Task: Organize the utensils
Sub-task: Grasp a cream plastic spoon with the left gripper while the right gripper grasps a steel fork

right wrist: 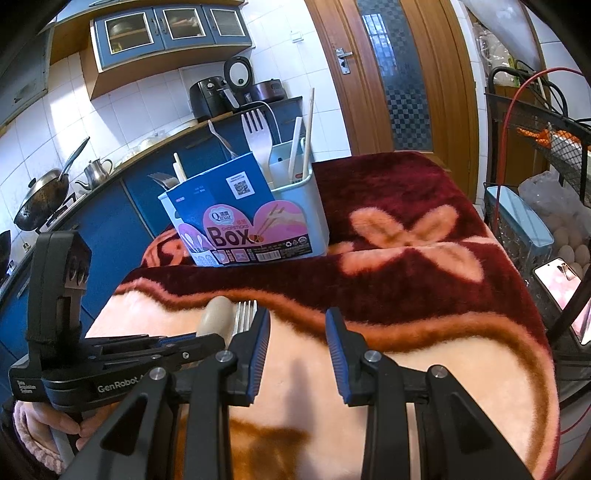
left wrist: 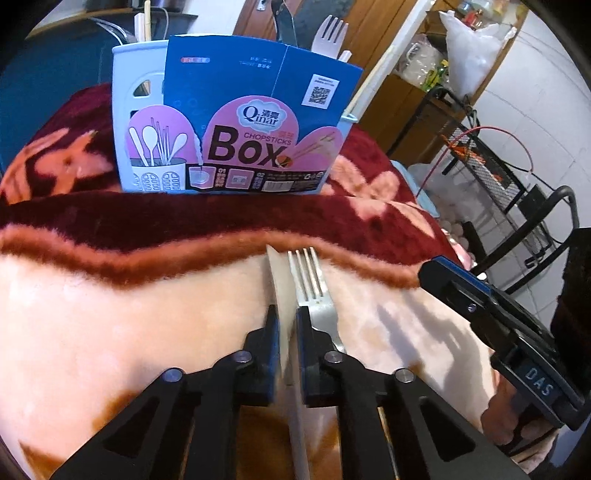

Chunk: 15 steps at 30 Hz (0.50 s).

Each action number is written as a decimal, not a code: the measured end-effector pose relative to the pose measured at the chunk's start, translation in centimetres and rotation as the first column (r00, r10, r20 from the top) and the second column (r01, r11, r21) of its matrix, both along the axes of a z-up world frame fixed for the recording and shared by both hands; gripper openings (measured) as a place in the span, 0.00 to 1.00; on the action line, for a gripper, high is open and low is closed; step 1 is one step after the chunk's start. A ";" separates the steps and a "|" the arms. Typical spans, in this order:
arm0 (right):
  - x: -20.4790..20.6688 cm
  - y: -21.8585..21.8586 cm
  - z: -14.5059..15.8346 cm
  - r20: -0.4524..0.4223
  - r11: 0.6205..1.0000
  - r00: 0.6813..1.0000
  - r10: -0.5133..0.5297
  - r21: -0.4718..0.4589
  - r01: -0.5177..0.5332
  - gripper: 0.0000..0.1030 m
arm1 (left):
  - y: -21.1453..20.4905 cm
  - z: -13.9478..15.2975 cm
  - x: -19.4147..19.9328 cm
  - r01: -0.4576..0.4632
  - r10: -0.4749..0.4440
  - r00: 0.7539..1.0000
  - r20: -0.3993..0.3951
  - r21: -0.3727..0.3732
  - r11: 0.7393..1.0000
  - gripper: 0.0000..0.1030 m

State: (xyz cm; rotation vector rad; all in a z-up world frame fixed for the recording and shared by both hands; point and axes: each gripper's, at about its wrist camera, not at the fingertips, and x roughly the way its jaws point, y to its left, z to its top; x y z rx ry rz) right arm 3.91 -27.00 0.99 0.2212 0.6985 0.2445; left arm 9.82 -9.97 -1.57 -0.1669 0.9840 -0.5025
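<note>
Left wrist view: left tool is clenched on the beige spoon, metal fork lying just beside on the blanket; lift straight up so the fork isn't dragged, then head for the utensil box.

Right wrist view: right tool hangs partly open with nothing in it; box sits at the far end of the blanket, so keep this tool out of the way.

Beige spoon beside metal fork, on blanket

A home kitchen: wok on stove, kettle, tiled walls, blue cabinets.
</note>
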 end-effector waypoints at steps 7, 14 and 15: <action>-0.2 0.3 -0.1 -0.020 1.000 0.999 0.028 -0.008 -0.028 0.33 | 1.2 1.6 -1.1 -0.030 0.031 0.996 0.085 -0.010 1.000 0.05; 0.5 1.8 -0.5 -0.073 0.997 0.994 0.080 -0.008 -0.081 0.33 | 3.7 3.8 -2.3 -0.104 0.097 0.973 0.211 0.024 0.994 0.05; 0.7 2.1 -0.6 -0.082 0.996 0.993 0.089 -0.011 -0.090 0.34 | 4.1 4.0 -2.4 -0.114 0.105 0.969 0.221 0.028 0.993 0.05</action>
